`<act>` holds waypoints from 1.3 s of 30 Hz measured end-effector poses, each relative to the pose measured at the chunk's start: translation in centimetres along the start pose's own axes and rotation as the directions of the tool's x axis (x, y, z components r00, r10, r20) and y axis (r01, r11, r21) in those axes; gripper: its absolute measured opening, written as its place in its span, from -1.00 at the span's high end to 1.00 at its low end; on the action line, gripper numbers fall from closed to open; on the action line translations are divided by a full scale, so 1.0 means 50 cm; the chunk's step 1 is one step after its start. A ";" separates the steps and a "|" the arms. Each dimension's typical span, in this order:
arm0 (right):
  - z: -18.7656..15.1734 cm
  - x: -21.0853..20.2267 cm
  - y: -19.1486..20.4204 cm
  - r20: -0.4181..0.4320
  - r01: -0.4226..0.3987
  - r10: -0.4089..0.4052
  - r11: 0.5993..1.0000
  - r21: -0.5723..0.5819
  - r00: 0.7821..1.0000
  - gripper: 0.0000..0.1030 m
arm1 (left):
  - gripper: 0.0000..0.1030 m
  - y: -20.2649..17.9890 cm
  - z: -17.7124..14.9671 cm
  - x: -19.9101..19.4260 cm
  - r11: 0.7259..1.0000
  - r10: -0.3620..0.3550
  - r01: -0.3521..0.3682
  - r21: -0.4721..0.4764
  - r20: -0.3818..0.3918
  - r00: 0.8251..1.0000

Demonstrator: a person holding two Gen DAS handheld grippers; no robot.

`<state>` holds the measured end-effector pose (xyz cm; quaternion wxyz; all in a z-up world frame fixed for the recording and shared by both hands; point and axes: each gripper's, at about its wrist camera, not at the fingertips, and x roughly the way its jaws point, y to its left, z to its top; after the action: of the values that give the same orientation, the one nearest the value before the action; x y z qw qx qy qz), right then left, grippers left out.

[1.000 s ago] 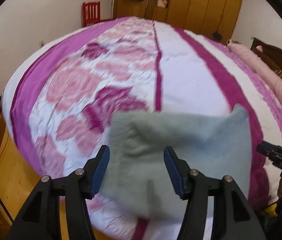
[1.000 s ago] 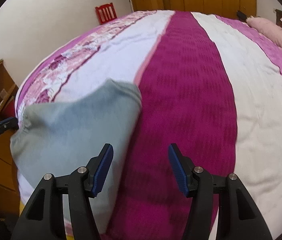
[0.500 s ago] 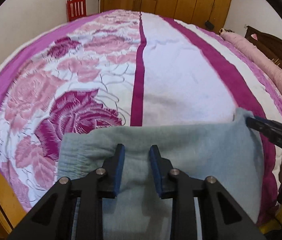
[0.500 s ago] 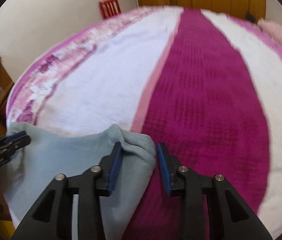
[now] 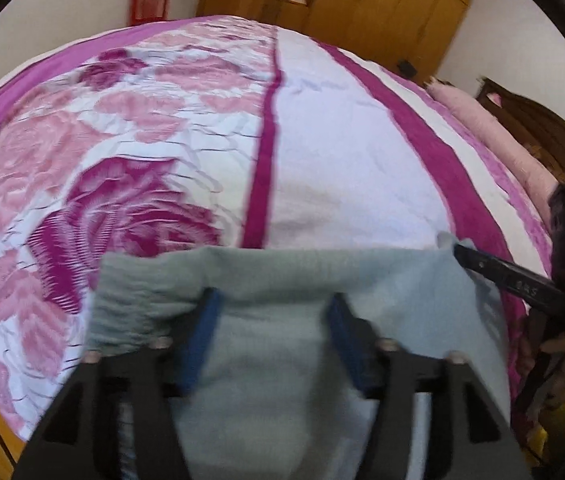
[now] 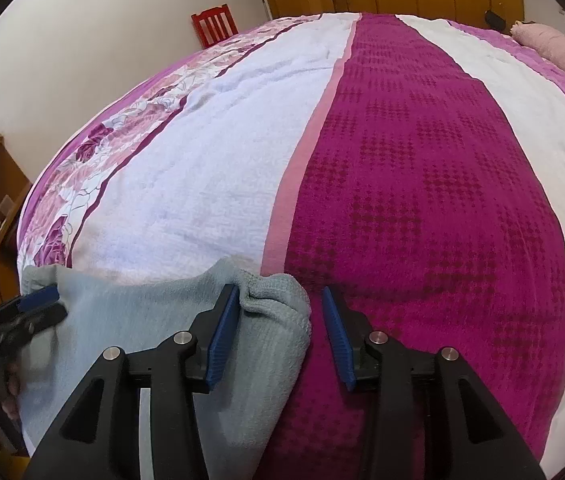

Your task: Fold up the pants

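Note:
The pale grey-green pants (image 5: 282, 364) lie folded on the near edge of the bed, their elastic waistband bunched at the left. My left gripper (image 5: 272, 316) sits low over them; its jaws are opening, the cloth lies loose between the blue pads and its far edge drapes over the fingertips. In the right wrist view my right gripper (image 6: 278, 312) straddles the right corner of the pants (image 6: 130, 320). Its jaws are opening too: the left pad touches the bunched corner, the right pad stands clear of it over the magenta stripe. Each gripper shows at the edge of the other's view.
A bedspread (image 6: 422, 168) with magenta stripes, white bands and a pink rose print covers the bed. A pink pillow roll (image 5: 482, 120) lies by the dark headboard on the right. A red chair (image 6: 214, 26) and wooden wardrobes (image 5: 382, 4) stand at the far wall.
A second ago the pants were coming down toward the bed between wide jaws. Both grippers then narrowed on the cloth. Now both have widened again and the cloth rests on the bed.

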<state>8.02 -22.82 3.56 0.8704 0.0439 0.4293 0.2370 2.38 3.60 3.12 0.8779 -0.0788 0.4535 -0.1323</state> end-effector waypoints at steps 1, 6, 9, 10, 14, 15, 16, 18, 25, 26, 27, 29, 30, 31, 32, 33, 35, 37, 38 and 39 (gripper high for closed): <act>0.000 0.000 0.000 0.001 0.000 0.000 1.000 -0.001 1.000 0.14 | -0.69 -0.014 0.000 0.005 0.999 -0.010 0.010 0.031 -0.015 1.000; 0.002 -0.001 -0.001 -0.004 -0.007 0.007 1.000 0.001 1.000 0.12 | -1.00 -0.069 -0.012 0.033 0.983 0.090 -0.080 0.164 -0.056 0.994; 0.005 -0.003 0.000 -0.009 -0.014 0.014 1.000 0.005 1.000 0.08 | -1.00 -0.077 -0.015 0.039 0.976 0.119 -0.105 0.191 -0.061 0.991; 0.006 -0.005 -0.001 -0.013 -0.016 0.016 1.000 0.008 1.000 0.07 | -1.00 -0.075 -0.014 0.039 0.977 0.113 -0.099 0.186 -0.064 0.992; 0.012 -0.027 -0.003 -0.025 -0.013 0.013 0.999 0.029 1.000 0.03 | -1.00 -0.068 -0.004 0.030 0.983 0.087 -0.072 0.169 -0.084 0.993; 0.011 -0.035 -0.004 -0.024 -0.012 0.013 0.999 0.034 1.000 0.02 | -1.00 -0.068 -0.002 0.024 0.984 0.083 -0.068 0.163 -0.083 0.993; 0.009 -0.043 -0.004 -0.027 -0.010 0.011 0.999 0.037 1.000 0.01 | -1.00 -0.067 0.000 0.019 0.985 0.078 -0.064 0.159 -0.084 0.993; 0.001 -0.058 -0.004 -0.039 -0.006 0.008 0.999 0.042 0.999 -0.02 | -1.00 -0.064 0.000 0.007 0.988 0.064 -0.049 0.149 -0.096 0.993; -0.052 -0.110 0.005 -0.080 -0.029 0.032 0.999 0.046 0.996 -0.05 | -1.00 -0.038 -0.006 -0.070 0.994 0.074 -0.068 0.080 -0.069 0.995; -0.059 -0.116 0.007 -0.086 -0.031 0.035 0.999 0.043 0.996 -0.05 | -1.00 -0.033 -0.010 -0.085 0.994 0.081 -0.077 0.075 -0.057 0.995; -0.067 -0.123 0.010 -0.093 -0.034 0.038 0.999 0.041 0.995 -0.05 | -1.00 -0.029 -0.014 -0.100 0.994 0.090 -0.087 0.071 -0.047 0.995; -0.084 -0.134 0.016 -0.107 -0.042 0.046 0.998 0.039 0.993 -0.05 | -1.00 -0.022 -0.024 -0.122 0.992 0.109 -0.107 0.064 -0.032 0.994; -0.096 -0.138 0.018 -0.120 -0.045 0.050 0.998 0.043 0.991 -0.05 | -1.00 -0.019 -0.029 -0.130 0.992 0.116 -0.114 0.061 -0.030 0.993; -0.104 -0.141 0.019 -0.131 -0.048 0.054 0.998 0.047 0.990 -0.05 | -0.99 -0.016 -0.038 -0.140 0.990 0.127 -0.125 0.058 -0.026 0.992; -0.112 -0.142 0.019 -0.144 -0.051 0.058 0.997 0.052 0.988 -0.06 | -0.99 -0.015 -0.043 -0.146 0.989 0.135 -0.133 0.058 -0.024 0.991; -0.121 -0.143 0.021 -0.158 -0.052 0.061 0.997 0.056 0.986 -0.06 | -0.99 -0.013 -0.051 -0.151 0.988 0.143 -0.141 0.060 -0.023 0.990; -0.133 -0.142 0.023 -0.174 -0.052 0.061 0.997 0.061 0.983 -0.06 | -0.99 -0.010 -0.070 -0.156 0.984 0.164 -0.161 0.070 -0.030 0.986; -0.142 -0.136 0.023 -0.189 -0.048 0.060 0.997 0.068 0.980 -0.06 | -0.99 -0.007 -0.089 -0.152 0.981 0.179 -0.175 0.081 -0.047 0.983; -0.144 -0.133 0.023 -0.198 -0.046 0.059 0.996 0.073 0.978 -0.06 | -0.99 -0.006 -0.099 -0.147 0.979 0.189 -0.183 0.087 -0.056 0.980; -0.146 -0.130 0.022 -0.204 -0.045 0.060 0.996 0.076 0.977 -0.06 | -0.99 -0.004 -0.105 -0.140 0.976 0.201 -0.195 0.095 -0.063 0.978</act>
<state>-1.38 -25.69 3.99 0.8124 0.0610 0.5242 0.2479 -5.80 5.45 5.59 0.8724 0.0105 0.4840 -0.0667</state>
